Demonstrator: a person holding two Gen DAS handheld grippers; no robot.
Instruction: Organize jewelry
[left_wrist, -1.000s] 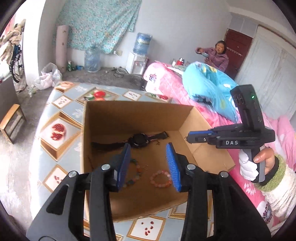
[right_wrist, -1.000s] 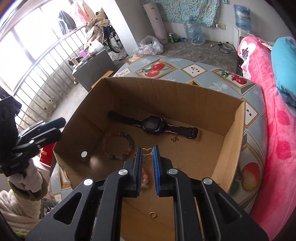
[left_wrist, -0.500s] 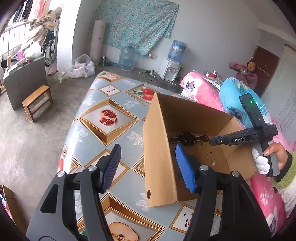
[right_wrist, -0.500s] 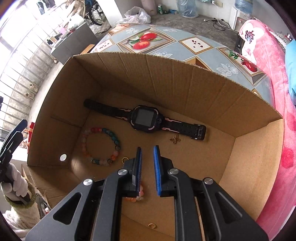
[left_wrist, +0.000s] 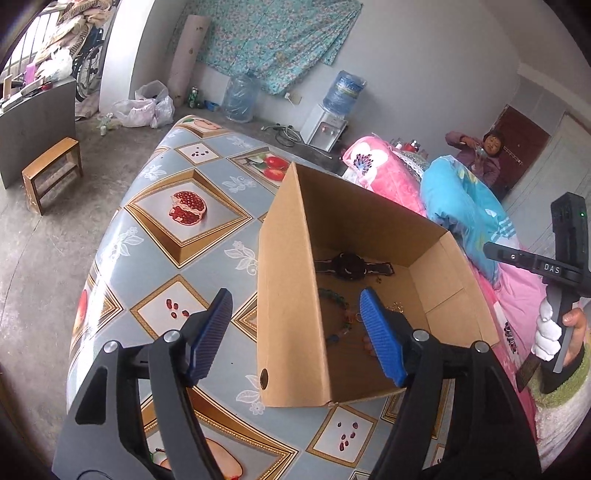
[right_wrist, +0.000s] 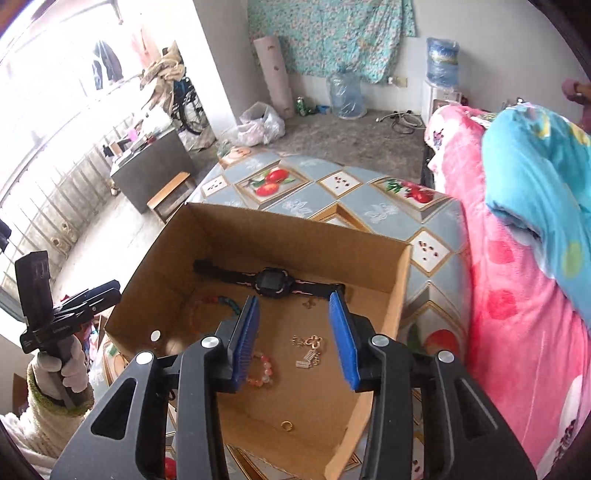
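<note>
A plain brown cardboard box (right_wrist: 391, 295) sits on a bench (left_wrist: 155, 266) clothed in grey-blue with gold-framed fruit prints; inside, a black watch (right_wrist: 271, 280), pink bead bracelet (right_wrist: 264, 373), gold trinkets (right_wrist: 312, 345). Blue-padded black tongs (right_wrist: 293, 336).

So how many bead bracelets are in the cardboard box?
2. The multicoloured bead bracelet lies by the box's left wall, below the black watch; the pink bead bracelet is nearer, partly hidden behind a blue pad.

In the left wrist view the cardboard box (left_wrist: 291, 295) wall hides part of the green bead bracelet (left_wrist: 334, 297). A blue finger (right_wrist: 245, 339) covers part of the pink bead bracelet (right_wrist: 264, 371). The small gold charms (right_wrist: 310, 349) are too small to identify.
</note>
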